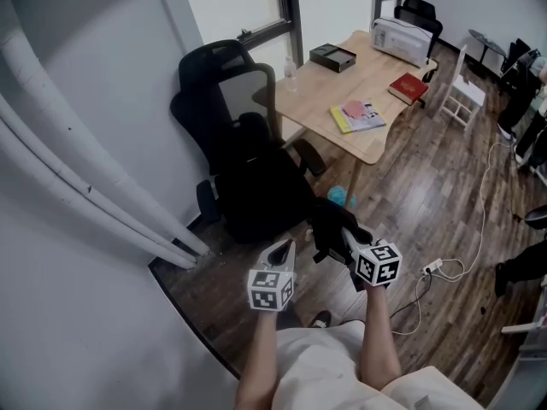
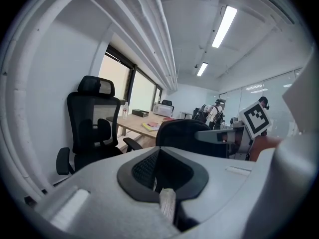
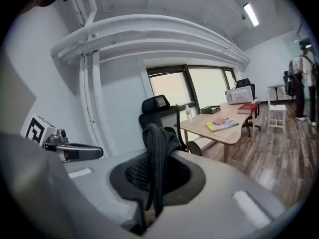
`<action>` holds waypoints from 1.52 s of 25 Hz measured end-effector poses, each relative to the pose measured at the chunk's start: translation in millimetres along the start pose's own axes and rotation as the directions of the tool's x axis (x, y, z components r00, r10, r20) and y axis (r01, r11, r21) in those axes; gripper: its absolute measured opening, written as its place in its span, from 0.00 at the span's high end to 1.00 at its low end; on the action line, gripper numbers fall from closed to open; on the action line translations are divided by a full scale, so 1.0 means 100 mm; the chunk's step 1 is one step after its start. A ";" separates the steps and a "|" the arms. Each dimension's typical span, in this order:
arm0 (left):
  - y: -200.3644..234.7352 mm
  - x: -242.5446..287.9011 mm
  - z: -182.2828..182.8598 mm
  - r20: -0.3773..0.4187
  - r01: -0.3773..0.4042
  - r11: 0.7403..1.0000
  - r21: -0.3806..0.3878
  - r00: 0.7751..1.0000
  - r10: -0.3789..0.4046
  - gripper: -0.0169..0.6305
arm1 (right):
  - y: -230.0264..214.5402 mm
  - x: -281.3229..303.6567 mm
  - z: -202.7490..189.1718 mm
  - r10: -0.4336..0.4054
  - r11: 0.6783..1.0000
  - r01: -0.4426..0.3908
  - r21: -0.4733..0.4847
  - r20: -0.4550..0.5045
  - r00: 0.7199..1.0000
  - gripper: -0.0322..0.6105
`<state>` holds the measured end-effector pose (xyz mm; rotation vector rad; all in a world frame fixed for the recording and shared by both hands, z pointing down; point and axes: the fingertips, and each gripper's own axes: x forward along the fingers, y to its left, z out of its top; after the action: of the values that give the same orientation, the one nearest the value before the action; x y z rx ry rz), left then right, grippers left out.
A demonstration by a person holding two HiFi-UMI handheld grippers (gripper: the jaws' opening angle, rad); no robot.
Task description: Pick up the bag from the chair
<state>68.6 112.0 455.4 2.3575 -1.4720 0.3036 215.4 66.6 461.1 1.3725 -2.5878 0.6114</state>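
Note:
A black office chair [image 1: 224, 101] stands by the wall, left of the table, and also shows in the left gripper view [image 2: 92, 123]. The black bag [image 1: 323, 223] hangs off the seat, lifted by its strap [image 3: 155, 151]. My right gripper [image 1: 337, 231] is shut on that strap, which runs up between its jaws [image 3: 152, 203]. In the left gripper view the bag [image 2: 183, 135] bulges just left of the right gripper [image 2: 224, 134]. My left gripper [image 1: 281, 248] is beside it on the left, jaws together [image 2: 167, 195] with nothing in them.
A wooden table [image 1: 376, 148] holds books [image 1: 359, 115], a black box [image 1: 332, 56], a bottle [image 1: 290, 71] and a white printer [image 1: 402, 37]. A white chair [image 1: 461, 92] stands beyond. A power strip and cable [image 1: 434, 267] lie on the wood floor. White pipes [image 1: 77, 186] run along the left wall.

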 end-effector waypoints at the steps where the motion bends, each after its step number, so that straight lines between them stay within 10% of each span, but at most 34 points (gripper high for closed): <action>1: 0.02 0.00 0.00 0.004 -0.008 1.000 -0.002 1.000 0.008 0.96 | 0.00 0.00 0.00 -0.002 1.000 0.002 -0.006 -0.001 1.000 0.90; 38: 0.15 0.04 -0.08 -0.012 -0.064 0.997 -0.038 0.998 0.064 0.96 | 0.00 0.09 0.01 0.004 0.999 -0.006 -0.044 -0.041 0.999 0.90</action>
<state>56.8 106.1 466.8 2.2789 -1.5370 0.3011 210.4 59.8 463.4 1.3263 -2.5578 0.5738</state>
